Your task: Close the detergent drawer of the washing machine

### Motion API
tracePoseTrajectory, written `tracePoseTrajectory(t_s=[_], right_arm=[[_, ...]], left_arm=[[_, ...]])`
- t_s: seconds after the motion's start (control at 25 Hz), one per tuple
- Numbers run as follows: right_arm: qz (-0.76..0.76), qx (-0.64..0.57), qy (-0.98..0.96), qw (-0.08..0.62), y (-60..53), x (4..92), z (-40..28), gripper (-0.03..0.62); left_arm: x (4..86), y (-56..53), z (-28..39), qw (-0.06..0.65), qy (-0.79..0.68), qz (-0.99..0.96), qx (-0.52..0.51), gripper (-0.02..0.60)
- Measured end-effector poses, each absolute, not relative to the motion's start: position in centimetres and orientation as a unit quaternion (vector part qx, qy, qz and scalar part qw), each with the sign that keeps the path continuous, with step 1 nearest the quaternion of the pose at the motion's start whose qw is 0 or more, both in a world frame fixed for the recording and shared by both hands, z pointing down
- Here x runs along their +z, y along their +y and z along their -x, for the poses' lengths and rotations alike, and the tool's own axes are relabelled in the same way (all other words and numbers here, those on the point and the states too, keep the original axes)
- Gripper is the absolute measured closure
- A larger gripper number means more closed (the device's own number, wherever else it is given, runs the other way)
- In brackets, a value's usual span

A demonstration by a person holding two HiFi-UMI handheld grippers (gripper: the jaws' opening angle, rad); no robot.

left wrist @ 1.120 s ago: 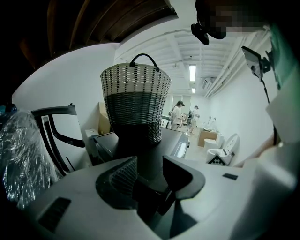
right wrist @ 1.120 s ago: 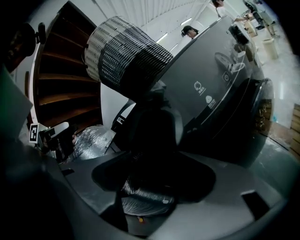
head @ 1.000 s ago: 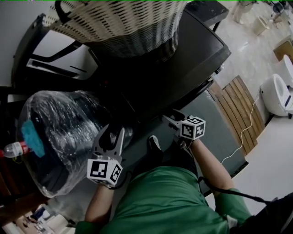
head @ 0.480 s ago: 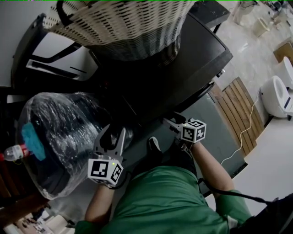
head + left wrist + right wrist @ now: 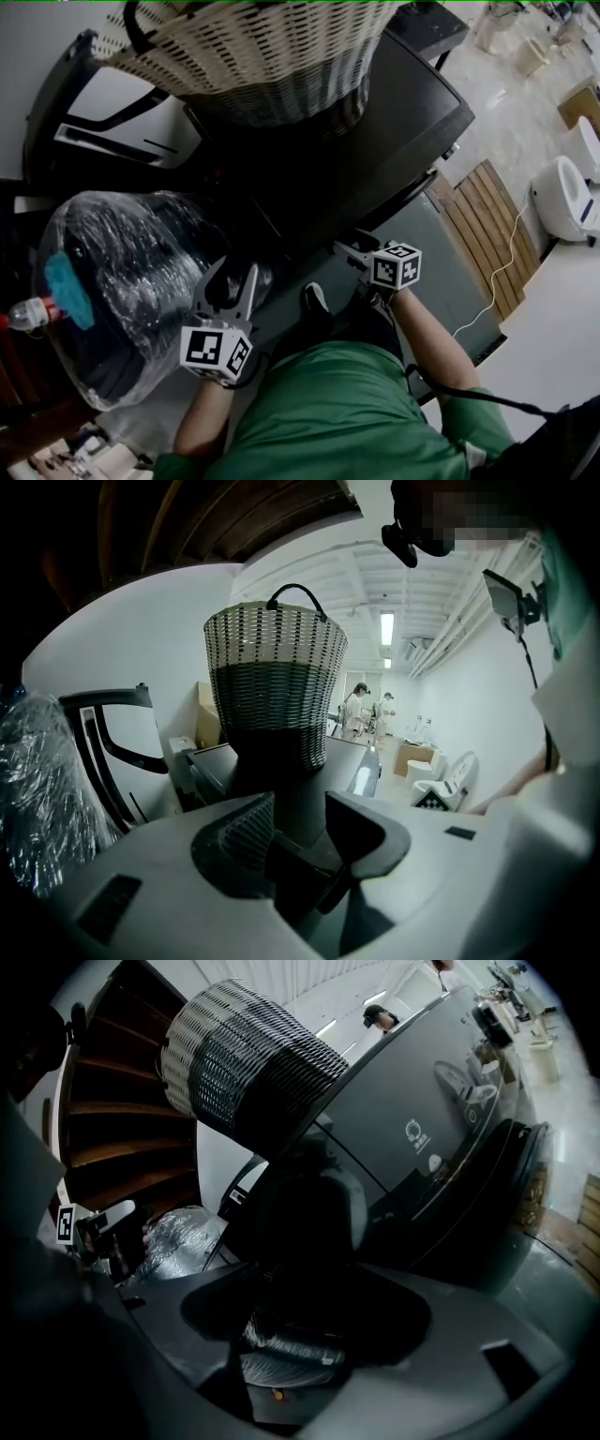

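Nearest us, our left gripper (image 5: 232, 274) hangs low with its jaws apart and nothing between them, just beside a plastic-wrapped bundle (image 5: 122, 272). Our right gripper (image 5: 351, 247) has its jaws pressed together with no gap showing, their tips at the upper front edge of the dark washing machine (image 5: 394, 131). Just past those tips, the right gripper view shows the detergent drawer (image 5: 408, 1138) in the grey front panel, seemingly flush with it though dim light blurs its edges, and farther back a woven laundry basket (image 5: 253, 56) stands on the machine's top.
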State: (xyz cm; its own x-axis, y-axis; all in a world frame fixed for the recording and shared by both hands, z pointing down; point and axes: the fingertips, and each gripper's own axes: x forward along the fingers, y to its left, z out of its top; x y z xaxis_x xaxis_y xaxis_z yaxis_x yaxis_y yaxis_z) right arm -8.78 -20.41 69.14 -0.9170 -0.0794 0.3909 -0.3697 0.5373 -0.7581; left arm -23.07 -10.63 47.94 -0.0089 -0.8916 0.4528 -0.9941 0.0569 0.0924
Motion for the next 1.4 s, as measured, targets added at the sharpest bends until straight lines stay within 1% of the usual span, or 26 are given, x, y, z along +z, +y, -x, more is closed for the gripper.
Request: tracePoseTrajectory(t_s=[0.2, 0.36, 0.6, 0.8, 0.92, 1.08, 1.2, 1.4], right_arm=[[-0.128, 0.458, -0.865, 0.162, -20.1, 69.0, 8.6, 0.292], [-0.127, 0.435, -0.877, 0.161, -19.9, 67.2, 7.8, 0.292], [-0.127, 0.386, -0.904, 0.131, -20.2, 61.2, 6.7, 0.303], [-0.148, 0.331, -0.927, 0.099, -21.1, 55.1, 5.2, 0.332], [-0.186, 0.272, -0.941, 0.073, -22.3, 50.6, 4.2, 0.347], [-0.246, 0.149, -0.956, 0.05, -23.9, 43.4, 2.9, 0.345], [-0.274, 0.064, -0.959, 0.028, -24.0, 37.6, 2.2, 0.344], [-0.295, -0.012, -0.955, 0.009, -23.2, 30.7, 1.5, 0.344]], left_arm=[[47.7, -10.6, 23.0, 0.2, -0.7, -0.675, 0.119, 0.399], [47.1, -10.9, 22.5, 0.198, -0.701, -0.677, 0.105, 0.399], [46.5, -11.4, 21.4, 0.188, -0.694, -0.689, 0.09, 0.399], [45.6, -12.6, 19.6, 0.17, -0.679, -0.71, 0.08, 0.399], [44.4, -13.2, 18.6, 0.155, -0.67, -0.722, 0.074, 0.4], [41.6, -13.8, 18.6, 0.123, -0.672, -0.728, 0.062, 0.399], [38.8, -13.9, 19.0, 0.087, -0.68, -0.726, 0.051, 0.399], [34.0, -13.5, 19.8, 0.025, -0.7, -0.713, 0.033, 0.399]])
